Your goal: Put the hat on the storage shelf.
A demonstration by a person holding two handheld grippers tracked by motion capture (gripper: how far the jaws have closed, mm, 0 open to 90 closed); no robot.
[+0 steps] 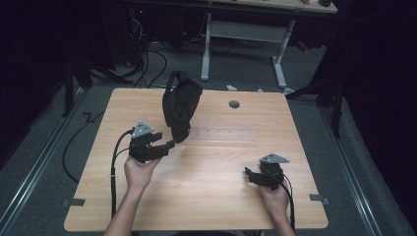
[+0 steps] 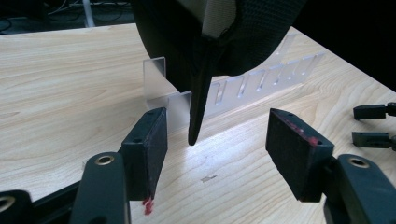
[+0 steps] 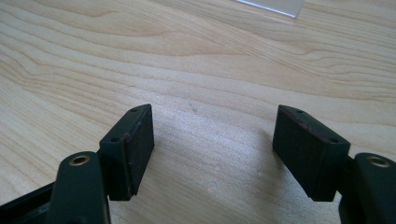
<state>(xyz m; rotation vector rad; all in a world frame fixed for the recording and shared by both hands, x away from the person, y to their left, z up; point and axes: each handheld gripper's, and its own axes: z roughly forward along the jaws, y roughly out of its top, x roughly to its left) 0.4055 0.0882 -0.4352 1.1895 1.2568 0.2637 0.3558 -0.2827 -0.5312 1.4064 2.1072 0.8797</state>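
A black fabric bag (image 1: pixel 180 104) stands upright near the far middle of the wooden table (image 1: pixel 206 172), propped on a clear plastic rack (image 1: pixel 223 133) that lies flat-long across the tabletop to the bag's right. A small grey round cap (image 1: pixel 234 104) sits in the table surface beyond the rack, well apart from both hands. Behind the table a white-legged desk (image 1: pixel 246 34) and loose cables on the floor fill the dark background, none of it near the work. In the left gripper view the bag (image 2: pixel 219 37) hangs over the slotted rack (image 2: pixel 243 86), and a narrow black strap end (image 2: pixel 200 102) drops down from it in front of the rack, its tip just above the wood. The left gripper (image 1: pixel 169 144) points toward the bag's lower edge, and the strap end lies in the gap between its jaws without either pad pressing on it: the jaws stand wide and released, holding nothing. The right gripper (image 1: pixel 248 175) rests low at the near right of the table, well apart from the bag and rack; in its own view the right gripper (image 3: pixel 212 149) has both jaws spread wide over bare wood with nothing between them, and one corner of the clear rack (image 3: pixel 275 5) shows at the far edge.
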